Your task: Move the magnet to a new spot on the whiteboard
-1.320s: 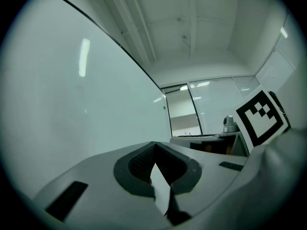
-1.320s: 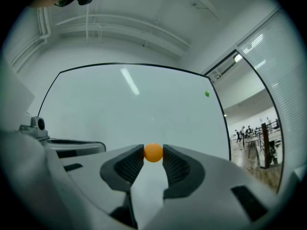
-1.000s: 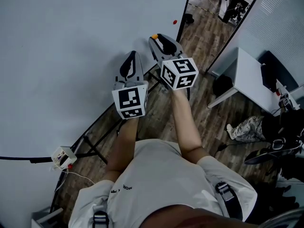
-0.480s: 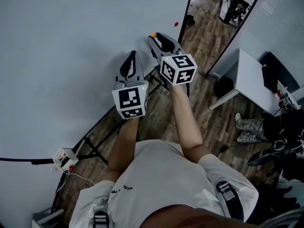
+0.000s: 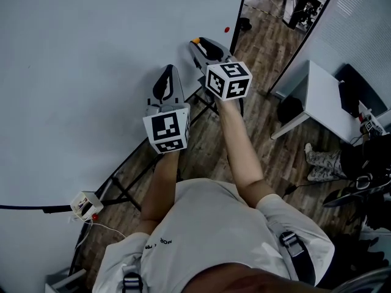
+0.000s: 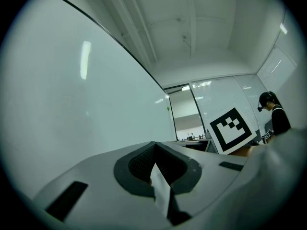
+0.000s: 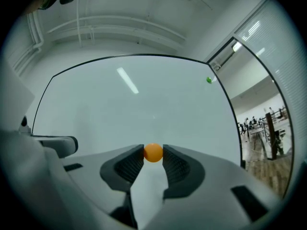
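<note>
magnet (image 7: 153, 152): clamped in right gripper (image 7: 153, 154), near whiteboard (image 7: 120, 109) | left gripper (image 6: 154, 146): jaws together, empty | handling: likely small, hard, light, smooth; pinch across its middle

- We wear a pale grey, short-sleeved T-shirt (image 5: 208, 231) with a small line of dark lettering on its left side.
- Dark straps (image 5: 293, 249) with buckles lie over both our shoulders.
- Our left gripper (image 5: 170, 69) and right gripper (image 5: 197, 43) have smooth, light grey shells that taper toward the jaws.
- Black ribbed pads (image 7: 175, 166) line the inner faces of the jaws.
- Each gripper has a white cube (image 5: 167, 129) at its near end, printed with black square markers.
</note>
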`<action>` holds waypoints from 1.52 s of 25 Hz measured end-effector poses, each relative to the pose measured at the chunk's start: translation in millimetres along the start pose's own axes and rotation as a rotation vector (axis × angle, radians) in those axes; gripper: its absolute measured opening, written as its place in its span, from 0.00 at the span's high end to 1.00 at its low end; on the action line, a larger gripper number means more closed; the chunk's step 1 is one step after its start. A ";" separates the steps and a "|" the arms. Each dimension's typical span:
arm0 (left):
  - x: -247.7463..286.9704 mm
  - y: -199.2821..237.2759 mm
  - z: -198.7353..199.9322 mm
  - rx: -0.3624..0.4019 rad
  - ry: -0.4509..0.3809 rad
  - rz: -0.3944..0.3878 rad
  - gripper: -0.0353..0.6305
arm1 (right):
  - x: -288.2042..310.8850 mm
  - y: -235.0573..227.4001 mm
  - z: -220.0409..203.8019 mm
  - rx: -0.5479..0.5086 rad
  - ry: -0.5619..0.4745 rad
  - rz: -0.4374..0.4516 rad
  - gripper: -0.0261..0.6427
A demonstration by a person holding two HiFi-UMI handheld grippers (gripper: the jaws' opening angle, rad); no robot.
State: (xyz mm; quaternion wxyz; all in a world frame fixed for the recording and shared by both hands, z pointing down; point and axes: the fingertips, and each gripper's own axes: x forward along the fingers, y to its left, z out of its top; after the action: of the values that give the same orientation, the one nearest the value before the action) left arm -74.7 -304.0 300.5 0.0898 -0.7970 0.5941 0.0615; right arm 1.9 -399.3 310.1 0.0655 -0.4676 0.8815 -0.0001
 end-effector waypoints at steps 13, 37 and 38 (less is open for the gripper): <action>-2.2 -2.5 -2.1 0.000 0.005 0.008 0.94 | 23.0 -3.0 1.5 -0.027 0.011 0.034 0.76; -5.5 0.3 -3.4 0.006 0.005 0.014 0.94 | 59.1 -4.0 -3.6 -0.046 0.046 0.103 0.76; -6.2 1.2 -4.1 0.007 0.006 0.015 0.94 | 59.8 -3.7 -4.3 -0.047 0.048 0.105 0.76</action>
State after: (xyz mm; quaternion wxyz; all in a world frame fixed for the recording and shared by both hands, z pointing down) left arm -77.6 -299.4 305.7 0.0904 -0.7924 0.6005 0.0578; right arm -28.7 -450.9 307.7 0.0334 -0.4221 0.9058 0.0129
